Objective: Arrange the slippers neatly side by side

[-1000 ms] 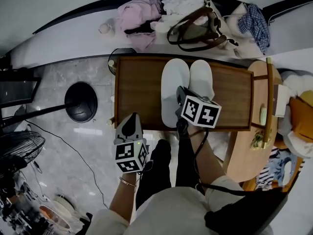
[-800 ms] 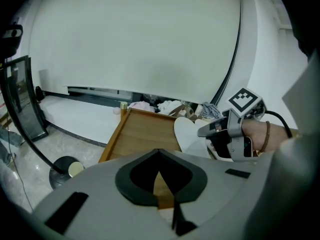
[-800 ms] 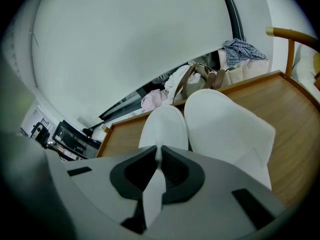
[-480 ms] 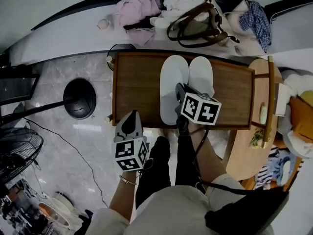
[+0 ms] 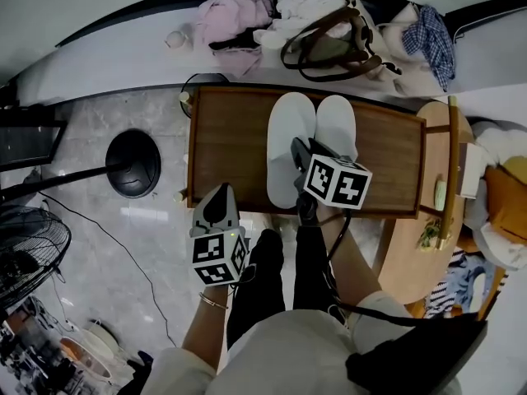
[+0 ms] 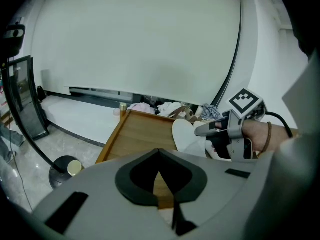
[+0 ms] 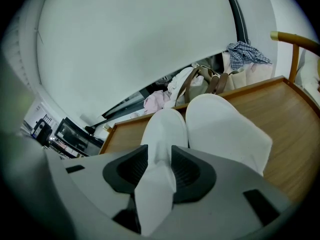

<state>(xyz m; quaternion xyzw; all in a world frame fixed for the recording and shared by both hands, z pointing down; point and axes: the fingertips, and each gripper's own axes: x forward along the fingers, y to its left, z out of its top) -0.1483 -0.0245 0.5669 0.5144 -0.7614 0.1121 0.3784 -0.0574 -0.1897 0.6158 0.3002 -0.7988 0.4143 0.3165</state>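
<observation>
my left claw [image 5: 218, 204] hangs at the near edge of the surface [image 5: 226, 151], jaws together, nothing in them. my right claw [image 7: 160, 159] has just been opening. its jaws stand apart, with the bunched heel of the left slipper [image 7: 165, 129] between them. the right slipper [image 7: 225, 129] lies touching it, side by side, toes pointing away, mid-surface. beyond, a bag [image 5: 329, 44] and clothes [image 5: 235, 19] sit on a white ledge.

Floor [image 5: 107, 245]: glossy grey stone.
Wall [image 6: 140, 39]: plain white.
Surface [image 5: 230, 155]: brown wood, raised rim.
Ledge [image 5: 123, 52]: white, strewn with clothes [image 5: 239, 19].
Fan [image 5: 29, 253]: black, at left.
</observation>
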